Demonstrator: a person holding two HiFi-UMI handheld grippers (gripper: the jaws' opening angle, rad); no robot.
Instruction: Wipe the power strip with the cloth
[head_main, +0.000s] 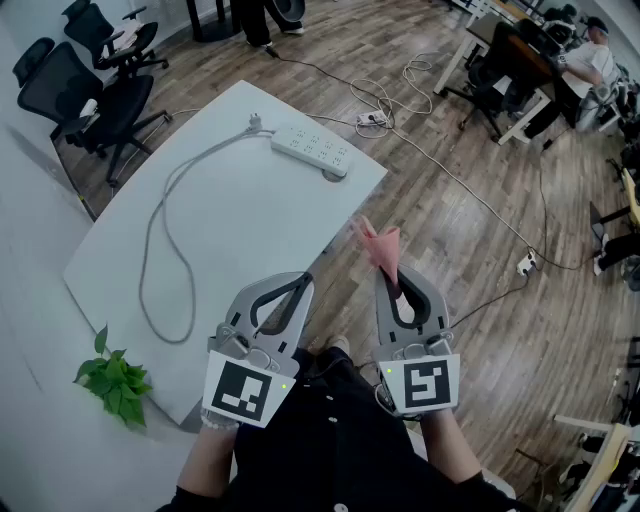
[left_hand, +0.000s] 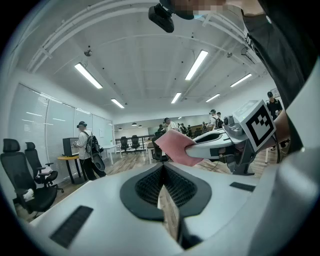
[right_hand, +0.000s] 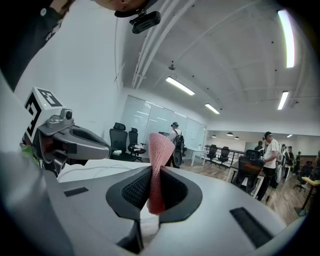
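The right gripper (head_main: 390, 266) pinches the pink cloth (head_main: 379, 243). The left gripper (head_main: 299, 282) is closed and empty. The power strip (head_main: 311, 149) lies far ahead, a bit left, stretched left to right.

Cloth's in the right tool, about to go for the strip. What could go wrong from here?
The power strip lies right at the table's far edge, so a wiping push may slide it off. Its loose cable loops across the table and might snag the right tool holding the cloth.
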